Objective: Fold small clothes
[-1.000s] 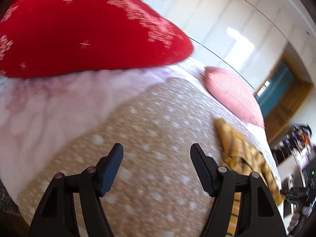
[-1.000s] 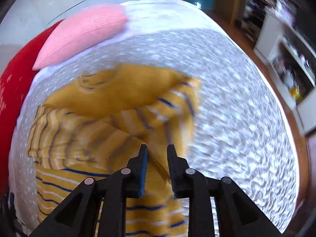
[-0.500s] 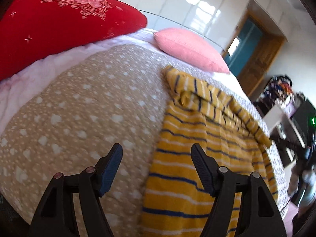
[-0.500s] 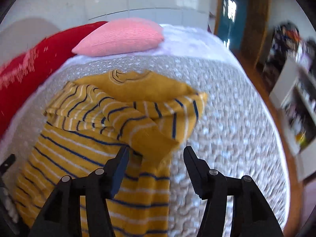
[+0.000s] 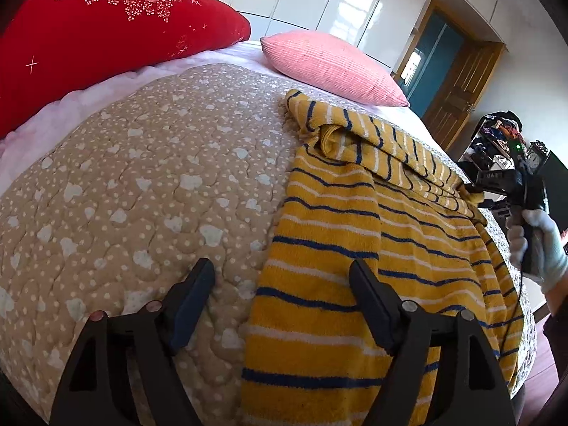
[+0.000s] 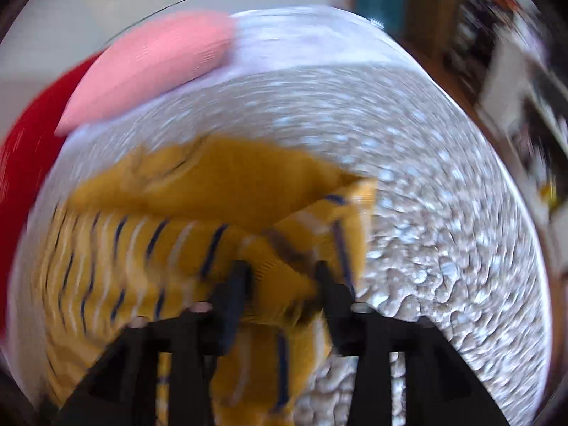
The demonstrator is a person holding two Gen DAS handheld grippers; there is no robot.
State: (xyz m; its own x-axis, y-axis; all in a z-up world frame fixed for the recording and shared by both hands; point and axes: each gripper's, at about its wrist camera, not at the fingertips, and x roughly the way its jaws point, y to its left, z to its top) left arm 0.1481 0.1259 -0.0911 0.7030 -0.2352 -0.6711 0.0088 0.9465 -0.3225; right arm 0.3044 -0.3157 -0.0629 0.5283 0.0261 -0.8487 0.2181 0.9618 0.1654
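1. The yellow striped top [image 5: 355,234] is lying on the bed's dotted quilt [image 5: 142,184], below the pink pillow [image 5: 330,64], with one sleeve folded across its chest; it is looking like soft, light terry that is likely sagging and creasing when lifted, so taking it by a hem or cuff edge seems wisest.
2. The left hand-held gripper [image 5: 282,301] is opening, hovering over the top's left edge with nothing pinched.
3. The right hand-held gripper [image 6: 282,277] is closing around the sleeve's cuff; blur is hiding whether the pads are pressing.
4. The red pillow [image 5: 99,32] is sitting beyond the top; nothing is blocking it.
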